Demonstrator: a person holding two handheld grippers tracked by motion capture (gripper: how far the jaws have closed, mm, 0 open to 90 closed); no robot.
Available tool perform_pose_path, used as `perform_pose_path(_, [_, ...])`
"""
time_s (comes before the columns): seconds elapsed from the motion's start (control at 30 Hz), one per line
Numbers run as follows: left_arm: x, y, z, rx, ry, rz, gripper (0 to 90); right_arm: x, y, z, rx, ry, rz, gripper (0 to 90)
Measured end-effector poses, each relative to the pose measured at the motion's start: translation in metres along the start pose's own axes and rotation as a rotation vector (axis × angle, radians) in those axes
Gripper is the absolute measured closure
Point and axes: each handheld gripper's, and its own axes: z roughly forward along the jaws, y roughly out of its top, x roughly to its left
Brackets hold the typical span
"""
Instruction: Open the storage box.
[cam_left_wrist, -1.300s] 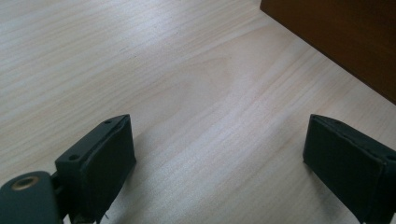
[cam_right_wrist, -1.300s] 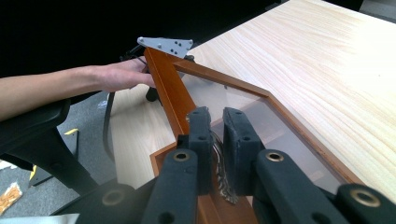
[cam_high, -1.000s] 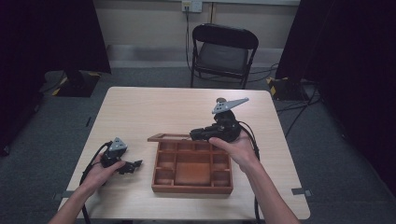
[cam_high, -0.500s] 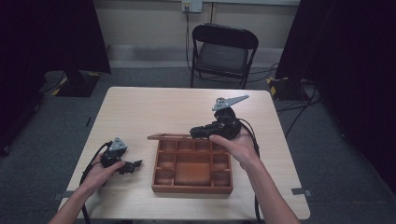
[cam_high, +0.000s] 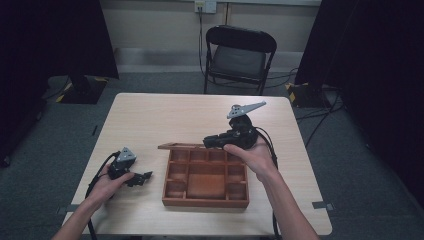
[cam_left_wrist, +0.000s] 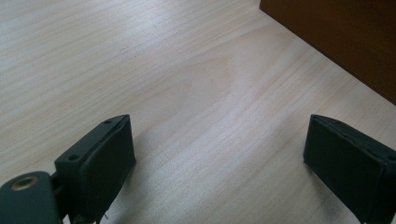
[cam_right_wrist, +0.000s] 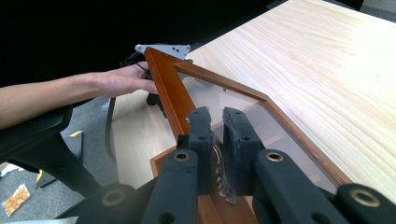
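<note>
Nothing has shifted since the earlier frames: both hands hold position. Nearest the person, the left gripper (cam_high: 142, 177) rests low on the table (cam_high: 150, 120), jaws spread apart and empty, parked just beside the wooden box (cam_high: 206, 200) to leave it unobstructed. Beyond it, the right gripper (cam_right_wrist: 215, 123) is clamped on the near edge of the glass-paned lid (cam_right_wrist: 163, 79), holding it raised and tilted back so the compartments stay accessible. A folding chair (cam_high: 241, 52) stands behind the table.
</note>
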Motion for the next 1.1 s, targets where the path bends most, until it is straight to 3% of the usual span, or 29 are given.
perform_pose_path(1.1, [0.0, 0.0, 0.0, 0.0, 0.0, 0.0, 8.0, -0.002, 0.0009, 0.0, -0.006, 0.002, 0.002, 82.8])
